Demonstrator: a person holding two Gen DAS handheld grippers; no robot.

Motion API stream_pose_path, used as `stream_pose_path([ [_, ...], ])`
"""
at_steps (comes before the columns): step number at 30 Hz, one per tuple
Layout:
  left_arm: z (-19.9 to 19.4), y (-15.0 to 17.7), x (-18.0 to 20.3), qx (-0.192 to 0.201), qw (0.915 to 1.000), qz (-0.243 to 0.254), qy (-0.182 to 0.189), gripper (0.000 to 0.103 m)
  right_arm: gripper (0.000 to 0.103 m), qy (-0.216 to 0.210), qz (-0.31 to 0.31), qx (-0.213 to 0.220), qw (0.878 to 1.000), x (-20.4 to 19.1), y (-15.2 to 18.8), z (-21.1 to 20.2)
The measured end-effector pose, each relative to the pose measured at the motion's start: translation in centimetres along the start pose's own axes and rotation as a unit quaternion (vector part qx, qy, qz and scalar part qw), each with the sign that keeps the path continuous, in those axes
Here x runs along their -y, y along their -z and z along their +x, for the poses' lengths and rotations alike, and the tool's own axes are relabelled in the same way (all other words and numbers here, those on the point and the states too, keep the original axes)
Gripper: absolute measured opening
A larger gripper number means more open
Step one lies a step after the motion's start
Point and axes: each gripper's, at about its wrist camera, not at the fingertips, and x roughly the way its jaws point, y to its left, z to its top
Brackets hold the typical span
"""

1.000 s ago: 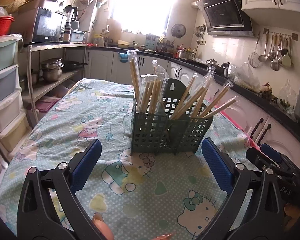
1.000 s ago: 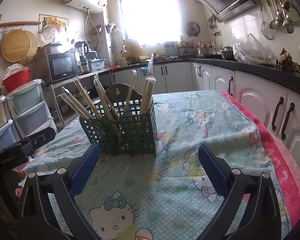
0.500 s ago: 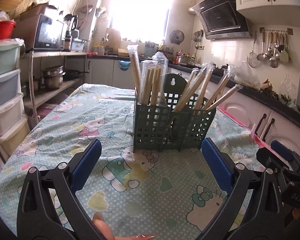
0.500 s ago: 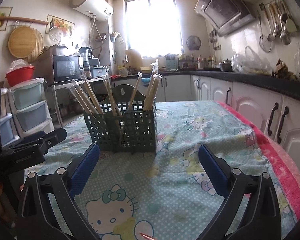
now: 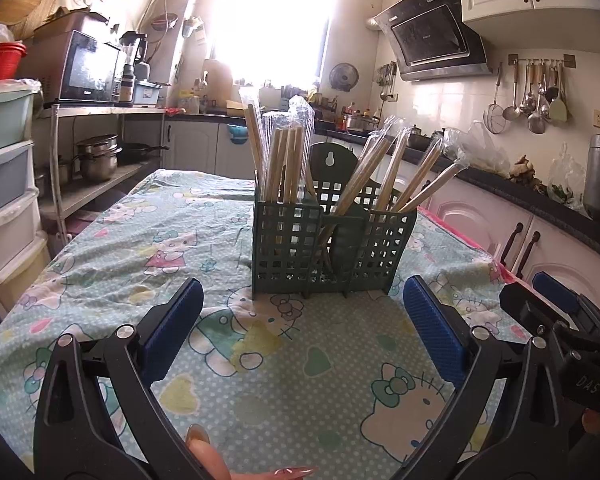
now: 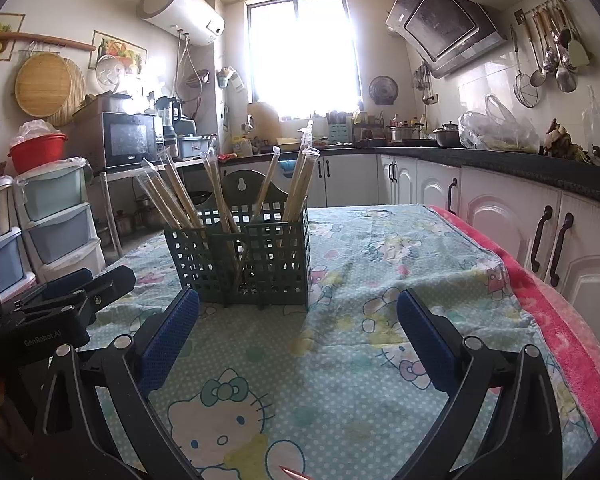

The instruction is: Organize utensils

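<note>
A dark green lattice utensil holder (image 5: 332,248) stands on the cartoon-cat tablecloth (image 5: 180,240), also in the right wrist view (image 6: 244,260). Several plastic-wrapped wooden chopsticks (image 5: 284,160) stand in its compartments, some upright, some leaning (image 6: 172,196). My left gripper (image 5: 300,332) is open and empty, low over the cloth in front of the holder. My right gripper (image 6: 296,332) is open and empty, in front of the holder. The right gripper shows at the left wrist view's right edge (image 5: 560,320); the left gripper shows at the right wrist view's left edge (image 6: 60,304).
White cabinets (image 6: 540,232) under a dark counter run along the right. A pink towel edge (image 6: 540,300) lines the table's right side. Plastic drawers (image 6: 56,220) and a metal shelf with pots (image 5: 96,160) stand to the left. A microwave (image 5: 88,68) sits above.
Both grippers have dropped lower and tilted up, so the holder sits higher in each view. Both stay open and empty. The holder and chopsticks have not moved.
</note>
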Motion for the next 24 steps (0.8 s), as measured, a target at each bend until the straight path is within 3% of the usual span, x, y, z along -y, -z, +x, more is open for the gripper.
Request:
stream_pose_path([
  [24,-0.07,-0.10,-0.25,0.000,1.0000,-0.006,0.000,0.092,0.096,0.003,0.000,0.001,1.000,0.02,0.05,-0.04],
])
